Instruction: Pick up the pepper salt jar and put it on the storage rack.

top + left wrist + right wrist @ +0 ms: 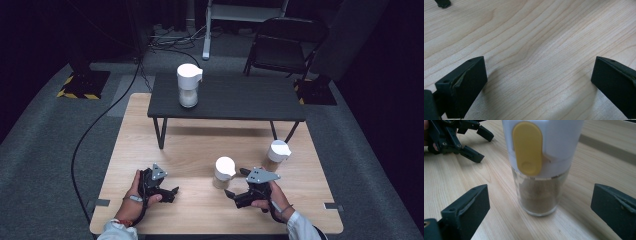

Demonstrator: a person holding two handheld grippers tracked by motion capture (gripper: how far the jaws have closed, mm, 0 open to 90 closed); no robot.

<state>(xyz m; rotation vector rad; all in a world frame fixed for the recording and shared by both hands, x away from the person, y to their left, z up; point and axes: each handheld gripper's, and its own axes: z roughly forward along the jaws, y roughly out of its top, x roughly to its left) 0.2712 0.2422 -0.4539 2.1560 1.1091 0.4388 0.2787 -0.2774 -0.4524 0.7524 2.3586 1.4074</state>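
Observation:
Three white-lidded glass jars are in the high view. One jar of brown powder [223, 173] stands near the table's front, and in the right gripper view this jar [541, 167] shows a yellow tab on its white lid. My right gripper [231, 193] [539, 207] is open just in front of it, jaws wide apart and not touching it. A second brown-filled jar [276, 155] stands to the right. A jar of white powder [189, 85] sits on the small black table [240, 97]. My left gripper [174, 190] [539, 85] rests open over bare wood.
The wooden table [150, 150] carries the low black table on thin legs across its far half. A black folding chair [282, 45] and cables lie on the floor beyond. In the right gripper view, the left gripper [459, 137] lies farther off at top left.

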